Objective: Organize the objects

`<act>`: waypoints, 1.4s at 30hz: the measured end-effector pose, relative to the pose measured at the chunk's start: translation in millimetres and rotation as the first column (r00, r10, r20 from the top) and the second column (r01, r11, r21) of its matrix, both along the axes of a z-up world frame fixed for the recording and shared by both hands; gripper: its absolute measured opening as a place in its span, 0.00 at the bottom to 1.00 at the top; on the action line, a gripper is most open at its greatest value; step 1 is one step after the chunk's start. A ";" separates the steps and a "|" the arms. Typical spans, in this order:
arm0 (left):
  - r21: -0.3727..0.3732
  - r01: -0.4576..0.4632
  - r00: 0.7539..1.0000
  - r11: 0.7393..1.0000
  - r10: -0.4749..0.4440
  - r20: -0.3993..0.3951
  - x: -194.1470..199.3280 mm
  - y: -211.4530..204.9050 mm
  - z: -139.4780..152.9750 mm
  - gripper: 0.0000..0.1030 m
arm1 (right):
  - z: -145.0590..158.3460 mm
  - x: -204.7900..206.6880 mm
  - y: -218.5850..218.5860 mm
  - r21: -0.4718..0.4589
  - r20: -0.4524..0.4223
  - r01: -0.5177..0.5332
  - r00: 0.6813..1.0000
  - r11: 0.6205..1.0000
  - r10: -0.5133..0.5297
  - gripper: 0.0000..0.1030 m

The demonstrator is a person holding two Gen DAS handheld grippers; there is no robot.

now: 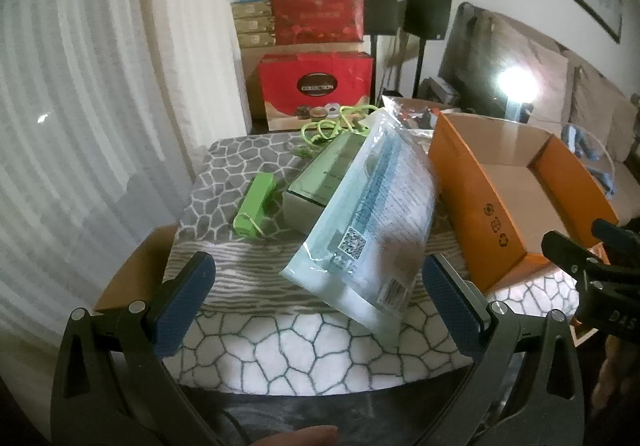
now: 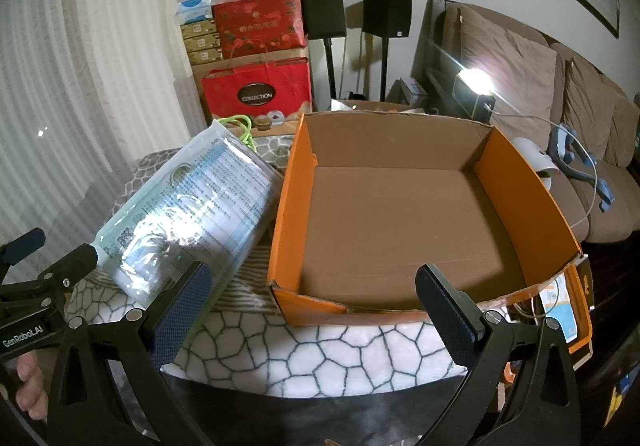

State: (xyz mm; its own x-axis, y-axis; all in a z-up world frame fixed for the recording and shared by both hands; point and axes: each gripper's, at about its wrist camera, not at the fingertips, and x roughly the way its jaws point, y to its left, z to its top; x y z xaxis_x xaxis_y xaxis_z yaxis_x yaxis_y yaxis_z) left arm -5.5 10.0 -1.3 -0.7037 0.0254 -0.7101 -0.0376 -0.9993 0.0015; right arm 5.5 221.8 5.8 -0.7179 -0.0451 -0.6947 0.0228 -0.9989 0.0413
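Observation:
A clear plastic packet with printed text (image 1: 368,214) leans tilted over a grey-green box (image 1: 320,174) on the patterned cloth; it also shows in the right wrist view (image 2: 192,214). A green power bank (image 1: 256,202) with a green cable (image 1: 328,126) lies left of the box. An empty orange cardboard box (image 2: 400,222) stands on the right and also shows in the left wrist view (image 1: 512,190). My left gripper (image 1: 318,310) is open, just short of the packet's lower edge. My right gripper (image 2: 314,316) is open at the orange box's near wall, its left finger (image 2: 180,310) overlapping the packet.
Red gift boxes (image 1: 316,86) and stacked cartons stand behind the table by the curtain. Two black speakers on stands (image 2: 360,14) are at the back. A brown sofa (image 2: 540,94) with a bright lamp (image 2: 472,82) is on the right.

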 end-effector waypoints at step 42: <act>0.189 0.124 0.980 0.974 -0.150 0.131 -49.4 -23.4 -34.0 0.92 | 16.8 -39.3 181.5 0.001 0.039 0.209 0.977 0.978 -0.209 1.00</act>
State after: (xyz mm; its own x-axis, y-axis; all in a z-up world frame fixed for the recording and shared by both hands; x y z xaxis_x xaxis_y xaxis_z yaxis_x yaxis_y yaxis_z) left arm -54.9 -13.4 -35.3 -0.5754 0.2501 -0.7787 -0.1607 -0.9681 -0.1922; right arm -33.8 403.3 22.6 -0.6842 0.1006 -0.7223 -0.1878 -0.9813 0.0412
